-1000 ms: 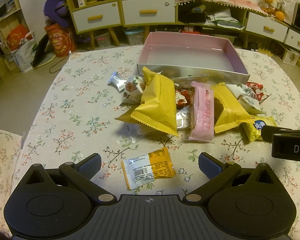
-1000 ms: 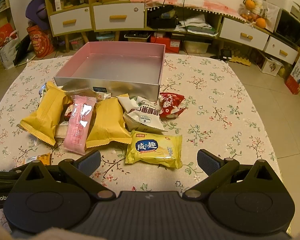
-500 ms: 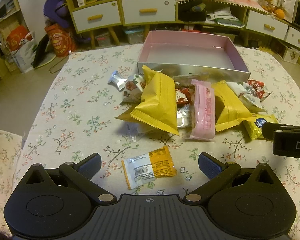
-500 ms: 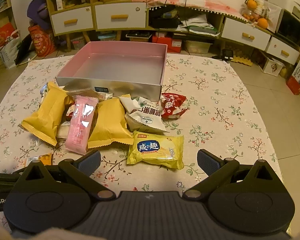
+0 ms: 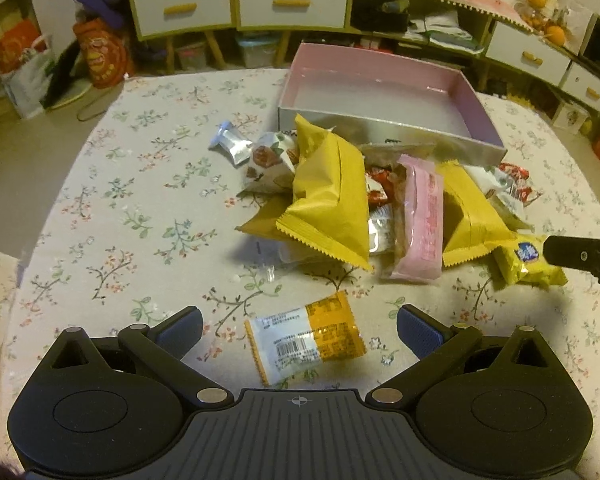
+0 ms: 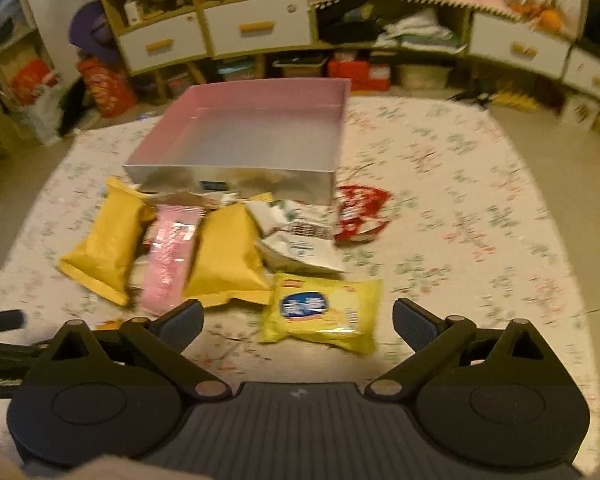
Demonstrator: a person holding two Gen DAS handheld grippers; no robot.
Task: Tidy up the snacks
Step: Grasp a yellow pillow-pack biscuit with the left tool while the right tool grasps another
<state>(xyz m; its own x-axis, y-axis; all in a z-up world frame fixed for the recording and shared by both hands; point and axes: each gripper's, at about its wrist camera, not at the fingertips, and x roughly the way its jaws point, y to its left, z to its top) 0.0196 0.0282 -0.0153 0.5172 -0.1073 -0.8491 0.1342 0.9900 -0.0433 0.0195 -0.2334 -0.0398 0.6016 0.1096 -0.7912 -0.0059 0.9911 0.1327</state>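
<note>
left gripper [image 5: 299,330] jaws wide open, straddling orange-white packet [image 5: 305,337] at lower centre, ready to grip. right gripper [image 6: 298,322] jaws open around yellow packet [image 6: 323,313]. pink box [image 5: 384,102] empty at upper centre, awaiting snacks.

I see a snack pile [image 5: 380,208] against the empty pink box's [image 5: 384,92] near wall; an orange-white packet [image 5: 305,337] lies apart, a yellow one [image 6: 324,312] nearest me.
</note>
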